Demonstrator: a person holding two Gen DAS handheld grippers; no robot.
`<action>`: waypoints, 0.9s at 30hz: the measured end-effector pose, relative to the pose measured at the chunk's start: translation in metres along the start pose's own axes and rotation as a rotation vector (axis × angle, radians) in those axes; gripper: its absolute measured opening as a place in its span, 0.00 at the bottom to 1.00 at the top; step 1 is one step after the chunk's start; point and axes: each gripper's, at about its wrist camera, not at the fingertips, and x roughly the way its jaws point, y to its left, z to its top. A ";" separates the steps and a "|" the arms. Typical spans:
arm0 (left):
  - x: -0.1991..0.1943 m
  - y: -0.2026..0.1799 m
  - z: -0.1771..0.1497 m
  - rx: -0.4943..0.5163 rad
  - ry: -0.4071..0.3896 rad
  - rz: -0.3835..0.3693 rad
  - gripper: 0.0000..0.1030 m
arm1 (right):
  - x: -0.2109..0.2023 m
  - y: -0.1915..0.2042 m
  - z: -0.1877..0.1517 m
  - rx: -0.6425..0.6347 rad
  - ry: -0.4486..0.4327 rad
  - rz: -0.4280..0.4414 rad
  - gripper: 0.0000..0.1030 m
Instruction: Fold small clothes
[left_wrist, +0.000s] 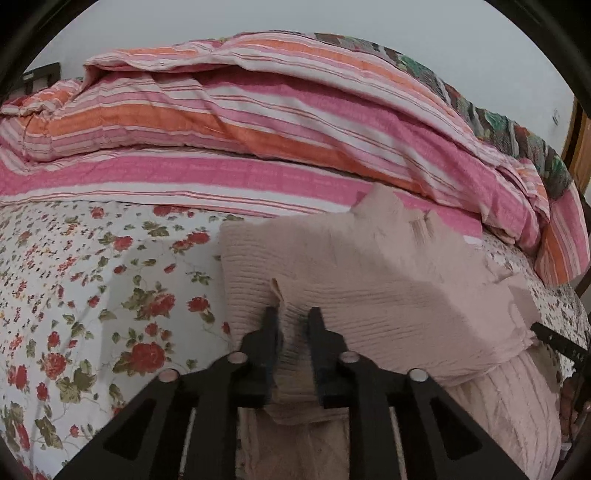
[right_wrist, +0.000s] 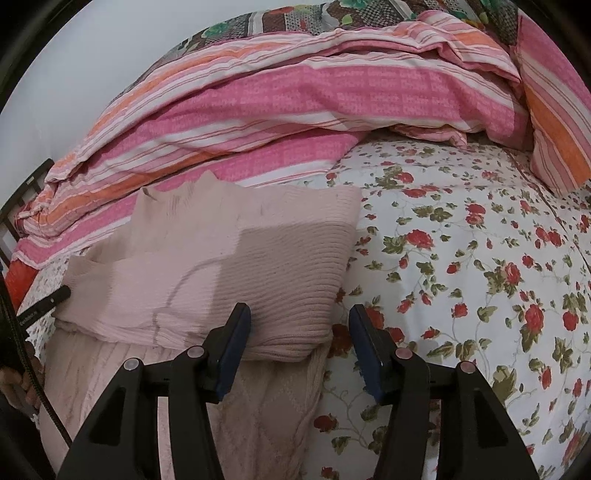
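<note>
Pink ribbed knitwear (left_wrist: 369, 266) lies folded on the flowered bedsheet (left_wrist: 92, 288), right in front of both of your grippers. Its folded top layer rests on a second pale pink knitted piece (right_wrist: 258, 413) with a cable pattern, which spreads out toward you underneath it.

Your left gripper (left_wrist: 293, 317) sits over the near edge of the folded layer. Its jaws stand slightly apart with a narrow gap between them, and a small raised fold of the knit pokes up just beside the left fingertip. The pads do not look pressed onto the cloth, so nothing is clamped.

Your right gripper (right_wrist: 299, 314) has its jaws about half open. The left finger (right_wrist: 236, 332) overlaps the corner of the folded knit, while the right finger (right_wrist: 364, 332) is over the bare sheet; the corner of the garment lies between them, not pinched.

Behind the clothes, a rumpled pink and orange striped quilt (left_wrist: 258, 122) is heaped along the far side of the bed, with a darker patterned blanket (right_wrist: 295, 18) beyond it against the pale wall.
</note>
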 end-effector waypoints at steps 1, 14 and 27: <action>0.001 -0.002 -0.001 0.008 0.007 0.002 0.22 | 0.000 0.000 0.000 -0.001 0.001 -0.002 0.53; -0.022 0.006 0.000 -0.036 -0.110 -0.038 0.05 | -0.002 0.004 0.000 -0.011 0.000 -0.022 0.54; -0.011 0.002 -0.003 -0.005 -0.038 0.025 0.31 | -0.015 0.003 0.001 -0.016 -0.045 -0.013 0.54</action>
